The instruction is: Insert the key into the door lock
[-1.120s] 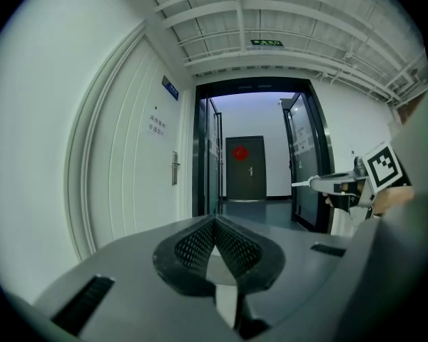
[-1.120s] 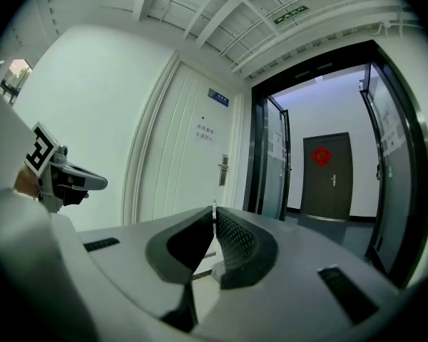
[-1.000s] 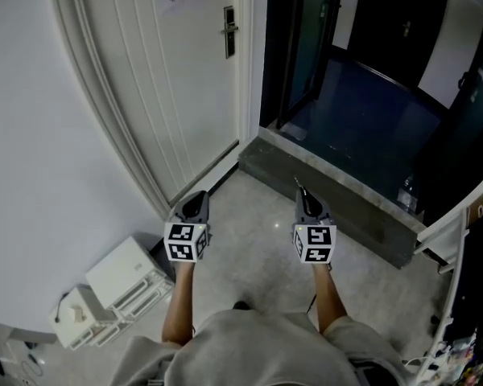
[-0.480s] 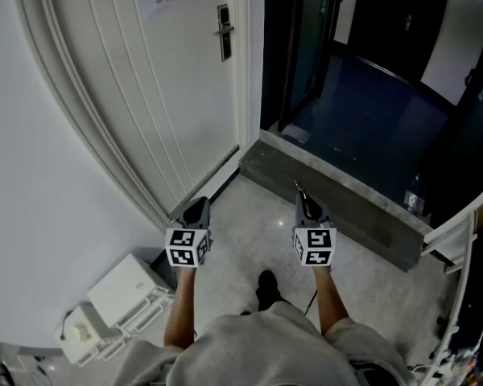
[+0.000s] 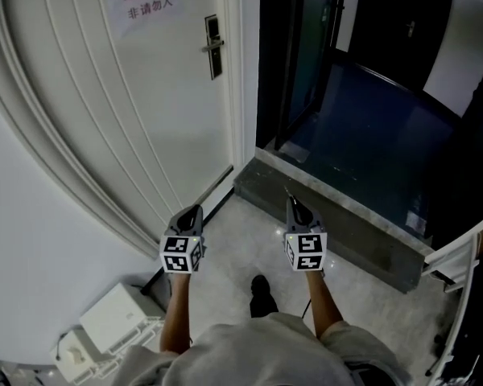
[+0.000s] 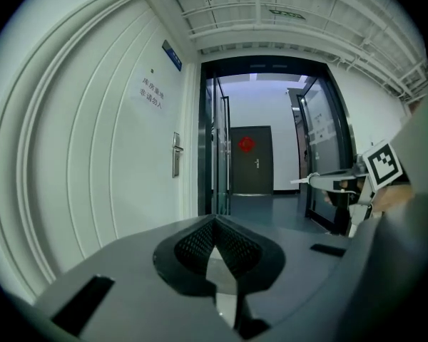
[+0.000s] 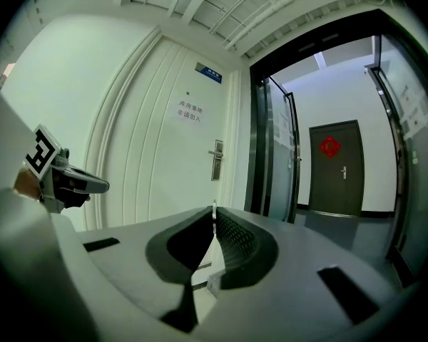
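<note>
The white door [image 5: 145, 103] carries a metal lock plate with a handle [image 5: 213, 47], also seen ahead as the lock [image 6: 176, 155] and the lock [image 7: 217, 159]. My right gripper [image 5: 292, 202] is shut on a thin metal key [image 7: 214, 208] whose tip pokes out past the jaws, the key [image 5: 286, 190] pointing forward. My left gripper [image 5: 193, 210] is shut with nothing in it, its tips [image 6: 215, 221] meeting. Both grippers are held low, side by side, well short of the door and far below the lock.
A paper notice [image 5: 149, 2] hangs on the door. Right of the door is an open dark doorway with glass panels [image 5: 306, 55] and a stone threshold step [image 5: 338, 219]. White boxes [image 5: 105, 328] lie on the floor at lower left. The person's shoe [image 5: 260, 288] is between the arms.
The person has walked toward the door: both grippers moved forward together, and the door and lock now sit lower and nearer in the head view. Jaws unchanged.
</note>
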Available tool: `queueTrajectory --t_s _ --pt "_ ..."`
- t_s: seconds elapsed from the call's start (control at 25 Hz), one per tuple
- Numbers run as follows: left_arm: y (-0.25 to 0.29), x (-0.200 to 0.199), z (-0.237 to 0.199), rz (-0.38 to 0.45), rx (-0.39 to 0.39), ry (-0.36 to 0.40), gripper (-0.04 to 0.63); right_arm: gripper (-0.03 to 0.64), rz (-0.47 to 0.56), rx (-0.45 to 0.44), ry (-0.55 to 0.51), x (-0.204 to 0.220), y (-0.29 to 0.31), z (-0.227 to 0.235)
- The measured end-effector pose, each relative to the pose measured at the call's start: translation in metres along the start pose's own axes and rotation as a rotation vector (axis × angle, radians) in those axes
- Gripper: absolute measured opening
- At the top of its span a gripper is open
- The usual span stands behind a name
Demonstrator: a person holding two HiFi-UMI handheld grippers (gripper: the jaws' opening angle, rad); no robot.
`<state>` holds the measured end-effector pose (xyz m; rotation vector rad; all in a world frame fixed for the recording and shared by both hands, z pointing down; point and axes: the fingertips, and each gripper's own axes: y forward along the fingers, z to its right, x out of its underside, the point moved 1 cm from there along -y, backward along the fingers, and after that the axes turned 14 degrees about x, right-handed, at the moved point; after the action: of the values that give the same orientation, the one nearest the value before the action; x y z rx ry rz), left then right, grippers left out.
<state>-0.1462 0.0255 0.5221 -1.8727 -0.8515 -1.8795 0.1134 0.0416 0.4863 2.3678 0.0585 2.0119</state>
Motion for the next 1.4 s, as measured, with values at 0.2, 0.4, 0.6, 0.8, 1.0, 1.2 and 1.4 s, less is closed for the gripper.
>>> queueTrajectory --t_s 0.2,0.4,0.6,0.8,1.0,1.2,1.4 --pt "0.077 -0.031 -0.029 0.003 -0.008 0.002 0.017 0.03 0.004 -0.027 -0.006 -0.014 0.084 0.023" --pt "0.151 -0.063 -0.056 0.015 -0.015 0.02 0.017 0.029 0.016 -0.047 -0.014 -0.025 0.163 0.046" --pt "0.213 -0.079 -0.092 0.021 -0.033 0.024 0.017 0.029 0.023 -0.07 -0.017 -0.03 0.237 0.056" --pt "0.257 -0.079 -0.123 0.006 -0.042 0.018 0.017 0.029 0.005 -0.085 -0.013 -0.023 0.297 0.055" --pt "0.278 -0.07 -0.153 -0.03 -0.056 -0.004 0.017 0.029 -0.027 -0.105 -0.003 -0.014 0.336 0.043" --pt "0.298 -0.069 -0.189 -0.044 -0.05 -0.014 0.017 0.03 -0.035 -0.103 0.0 -0.016 0.373 0.027" --pt "0.327 -0.087 -0.231 -0.022 -0.009 0.011 0.017 0.029 -0.037 -0.07 -0.002 -0.029 0.413 0.01"
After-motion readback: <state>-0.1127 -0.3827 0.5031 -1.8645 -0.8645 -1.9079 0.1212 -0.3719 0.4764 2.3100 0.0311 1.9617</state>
